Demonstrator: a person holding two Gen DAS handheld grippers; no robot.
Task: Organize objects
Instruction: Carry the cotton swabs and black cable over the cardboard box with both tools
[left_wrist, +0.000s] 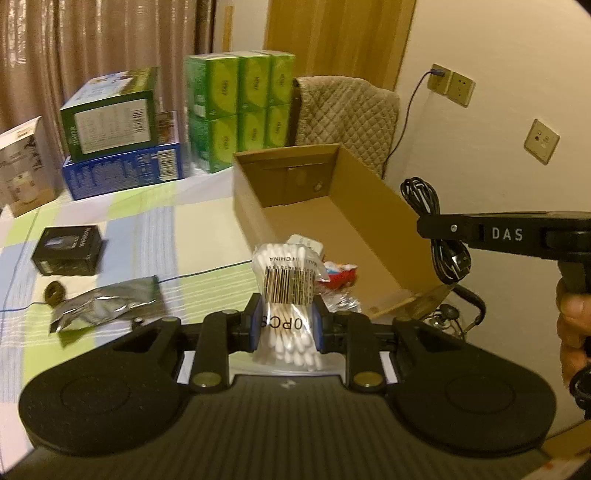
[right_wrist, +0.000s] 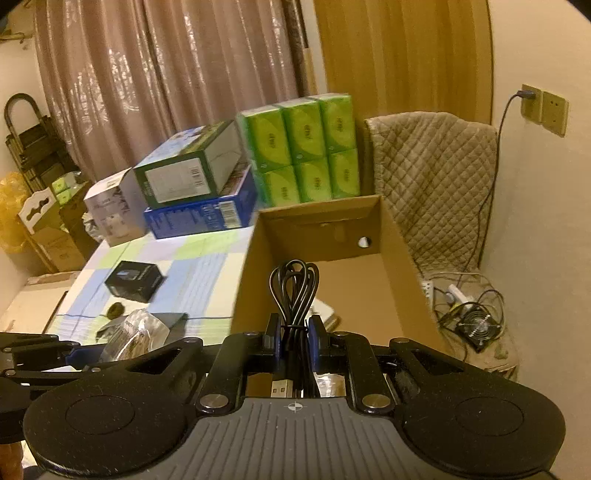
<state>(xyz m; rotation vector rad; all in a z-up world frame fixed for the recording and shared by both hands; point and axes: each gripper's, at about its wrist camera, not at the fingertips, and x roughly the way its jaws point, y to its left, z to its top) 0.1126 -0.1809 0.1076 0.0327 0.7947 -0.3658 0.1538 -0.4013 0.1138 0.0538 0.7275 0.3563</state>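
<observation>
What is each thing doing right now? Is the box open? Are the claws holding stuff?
Cardboard box: open, a few small things inside.
Left claw: shut on the cotton swab pack.
Right claw: shut on the coiled black cable.
Small black box: closed, on the table.
Silver pouch: lying flat.

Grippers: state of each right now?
Left gripper: shut on the cotton swab pack.
Right gripper: shut on the coiled black USB cable.

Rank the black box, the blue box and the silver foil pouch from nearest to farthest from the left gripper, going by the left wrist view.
From the left gripper:
1. Silver foil pouch, just left.
2. Black box, farther left.
3. Blue box, far back left, under the green one.
</observation>
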